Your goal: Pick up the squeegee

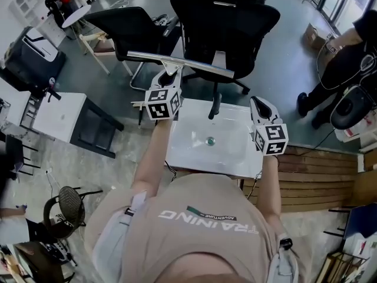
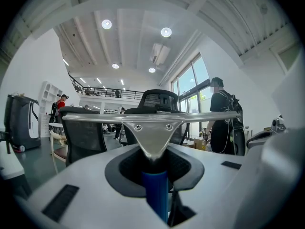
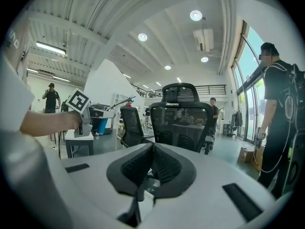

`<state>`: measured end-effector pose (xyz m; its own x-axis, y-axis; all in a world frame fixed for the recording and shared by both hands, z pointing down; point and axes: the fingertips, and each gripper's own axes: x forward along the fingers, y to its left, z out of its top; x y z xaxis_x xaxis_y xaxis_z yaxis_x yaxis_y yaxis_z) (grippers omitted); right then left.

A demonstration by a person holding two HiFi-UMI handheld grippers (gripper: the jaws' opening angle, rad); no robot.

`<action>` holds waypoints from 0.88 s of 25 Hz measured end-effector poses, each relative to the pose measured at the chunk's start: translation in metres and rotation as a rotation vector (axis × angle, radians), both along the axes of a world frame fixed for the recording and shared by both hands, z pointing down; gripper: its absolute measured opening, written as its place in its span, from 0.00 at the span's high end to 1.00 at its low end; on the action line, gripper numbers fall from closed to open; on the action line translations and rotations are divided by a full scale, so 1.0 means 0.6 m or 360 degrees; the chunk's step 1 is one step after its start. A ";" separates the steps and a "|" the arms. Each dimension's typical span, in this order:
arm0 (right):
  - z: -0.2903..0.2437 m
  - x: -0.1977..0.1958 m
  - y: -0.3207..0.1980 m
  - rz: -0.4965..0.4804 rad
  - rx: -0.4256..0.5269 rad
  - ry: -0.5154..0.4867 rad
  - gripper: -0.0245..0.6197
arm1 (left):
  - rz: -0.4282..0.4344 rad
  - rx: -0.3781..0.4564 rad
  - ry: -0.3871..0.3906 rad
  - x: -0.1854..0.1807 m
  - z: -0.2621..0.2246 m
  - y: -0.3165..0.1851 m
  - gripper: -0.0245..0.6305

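Above the far edge of the white table (image 1: 235,158), the squeegee (image 2: 152,125) is being held up, its blue handle (image 2: 156,194) pinched by the left gripper (image 1: 169,75); the right gripper (image 3: 150,168) is being held empty, jaws pressed together. A firm, level pinch is being advised

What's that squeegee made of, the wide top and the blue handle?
The squeegee's head looks like bare polished metal: silvery, shiny, with two screws. Its handle looks like smooth blue plastic or rubber; I can't tell which.

Squeegee (image 2: 152,130): glossy smooth metal head, matt blue handle.
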<state>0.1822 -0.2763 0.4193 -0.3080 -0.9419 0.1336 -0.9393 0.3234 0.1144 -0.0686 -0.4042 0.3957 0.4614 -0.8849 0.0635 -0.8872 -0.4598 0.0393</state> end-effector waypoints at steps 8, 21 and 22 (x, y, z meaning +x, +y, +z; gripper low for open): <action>-0.014 -0.012 -0.001 -0.0005 0.0019 0.0004 0.91 | 0.0022 0.0019 -0.0004 0.002 -0.012 0.004 0.81; -0.018 -0.019 -0.005 0.0003 0.0026 0.0026 0.91 | 0.0046 0.0056 0.0011 0.002 -0.025 -0.004 0.81; -0.017 -0.020 -0.004 0.0003 0.0026 0.0028 0.91 | 0.0047 0.0061 0.0012 0.002 -0.026 -0.004 0.81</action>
<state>0.1700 -0.2788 0.4092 -0.3042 -0.9446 0.1235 -0.9377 0.3198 0.1360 -0.0675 -0.4065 0.3800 0.4876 -0.8727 0.0261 -0.8730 -0.4870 0.0278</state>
